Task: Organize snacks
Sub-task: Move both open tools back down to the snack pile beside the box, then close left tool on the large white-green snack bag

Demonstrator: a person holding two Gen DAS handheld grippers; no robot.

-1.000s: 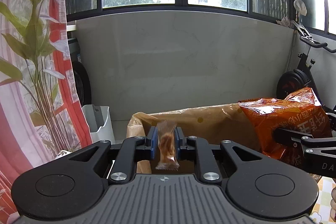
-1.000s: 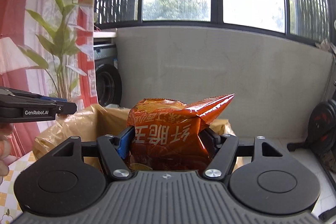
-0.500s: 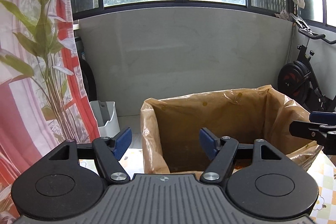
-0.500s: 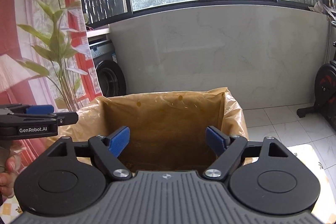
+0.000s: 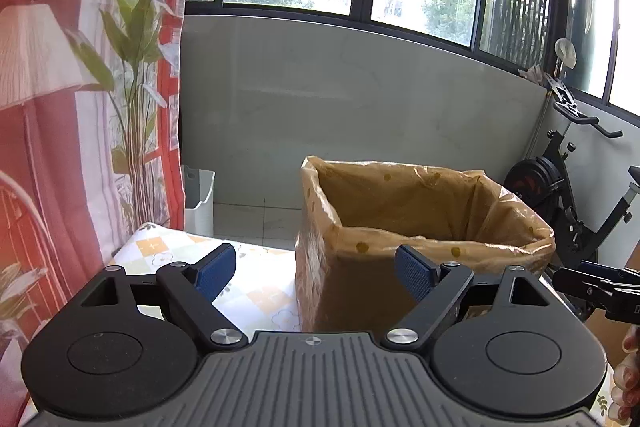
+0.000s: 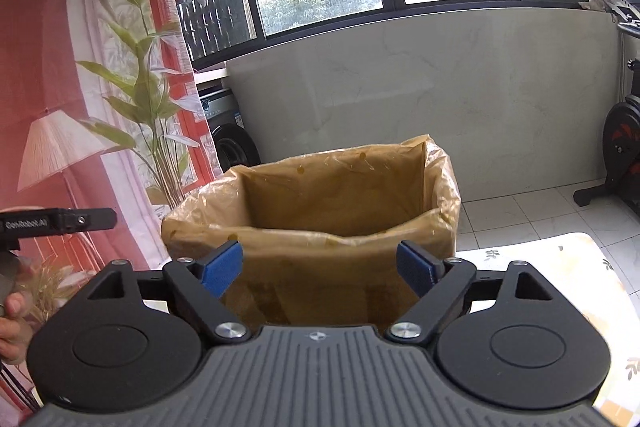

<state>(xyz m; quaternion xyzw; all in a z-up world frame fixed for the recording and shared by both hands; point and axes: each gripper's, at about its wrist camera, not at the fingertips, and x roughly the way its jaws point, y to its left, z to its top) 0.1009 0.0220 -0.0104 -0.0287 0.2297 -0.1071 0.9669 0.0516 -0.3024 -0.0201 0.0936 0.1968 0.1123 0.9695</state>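
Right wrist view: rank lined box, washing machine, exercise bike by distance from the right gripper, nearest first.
From the right gripper, jaws opening, nothing between them:
1. Lined box, straight ahead on the table.
2. Washing machine, behind the box, left, by the curtain.
3. Exercise bike, far right; roughly as far as the washer, too close to call.

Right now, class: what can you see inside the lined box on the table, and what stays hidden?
Inside the box, only the crinkled tan plastic liner shows along its inner walls. The near rim covers the bottom, so whether any snacks lie there cannot be told.
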